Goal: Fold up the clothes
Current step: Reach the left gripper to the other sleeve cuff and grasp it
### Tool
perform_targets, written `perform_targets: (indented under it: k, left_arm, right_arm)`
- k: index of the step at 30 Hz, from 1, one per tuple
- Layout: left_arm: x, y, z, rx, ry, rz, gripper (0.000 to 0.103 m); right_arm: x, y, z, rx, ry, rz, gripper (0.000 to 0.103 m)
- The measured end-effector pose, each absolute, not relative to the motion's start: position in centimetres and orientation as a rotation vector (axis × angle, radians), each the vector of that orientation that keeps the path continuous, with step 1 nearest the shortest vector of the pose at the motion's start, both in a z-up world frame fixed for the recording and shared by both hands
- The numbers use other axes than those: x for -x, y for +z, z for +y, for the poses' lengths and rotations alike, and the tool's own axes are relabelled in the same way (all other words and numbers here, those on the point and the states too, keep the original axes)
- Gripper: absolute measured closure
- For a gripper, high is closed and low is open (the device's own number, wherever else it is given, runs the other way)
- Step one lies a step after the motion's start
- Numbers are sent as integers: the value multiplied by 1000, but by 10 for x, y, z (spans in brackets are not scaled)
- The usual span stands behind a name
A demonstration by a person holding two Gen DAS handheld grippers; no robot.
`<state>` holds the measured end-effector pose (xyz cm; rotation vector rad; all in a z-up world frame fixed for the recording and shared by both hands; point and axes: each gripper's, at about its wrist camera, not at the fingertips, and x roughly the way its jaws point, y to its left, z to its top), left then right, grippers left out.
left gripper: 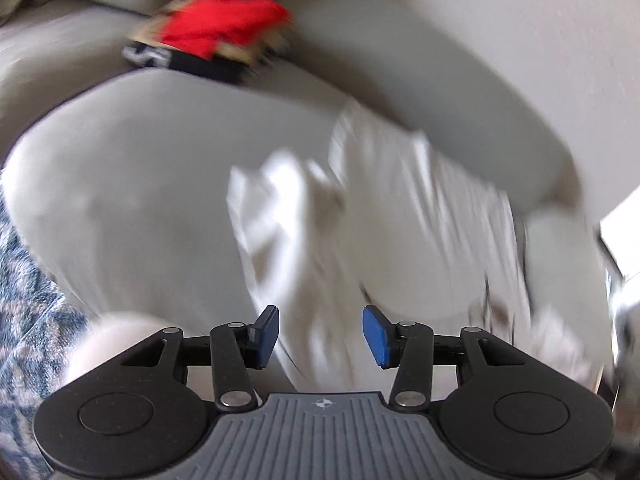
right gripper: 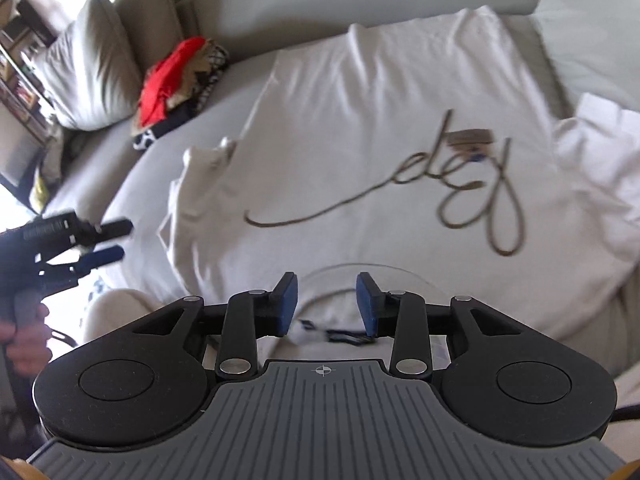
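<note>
A white T-shirt (right gripper: pixel 360 120) with a brown script print lies spread face up on the grey sofa seat (right gripper: pixel 132 168), its collar nearest me. My right gripper (right gripper: pixel 327 304) hovers just above the collar, open, with nothing pressed between its blue pads. My left gripper (right gripper: pixel 114 240) is at the shirt's left edge beside the crumpled left sleeve (right gripper: pixel 200 168), held by a hand, open and empty. In the blurred left wrist view, the left gripper (left gripper: pixel 322 336) stands open over the white T-shirt (left gripper: pixel 360 220).
A stack of folded clothes with a red garment (right gripper: pixel 176 76) on top sits on the sofa at the back left, also visible as the red garment (left gripper: pixel 224 28). A pale cushion (right gripper: pixel 88 64) leans behind it. A patterned rug (left gripper: pixel 24 280) lies beside the sofa.
</note>
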<state>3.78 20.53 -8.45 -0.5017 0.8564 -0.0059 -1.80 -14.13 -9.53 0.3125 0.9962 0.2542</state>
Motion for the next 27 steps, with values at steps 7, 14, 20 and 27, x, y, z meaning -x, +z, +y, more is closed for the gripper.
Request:
perform_targets:
  k: [7,14,20,27]
  left_arm:
    - [-112,-112,268,658,79,920,63]
    - [-153,-152,280,889,-36,1054,63]
    - [-165,-168,279,1016,-78,1091,58]
    - [-156,-162,292,1099,-51,977,64]
  right_arm:
    - [-1,-110,-129,-359,258,1029,64]
    - [-6,-116,-137,-373,213,1040,64]
    - [-9,-118,-140,-384,195,1046,64]
    - [-9,-122,-143,-381,182,1056,64]
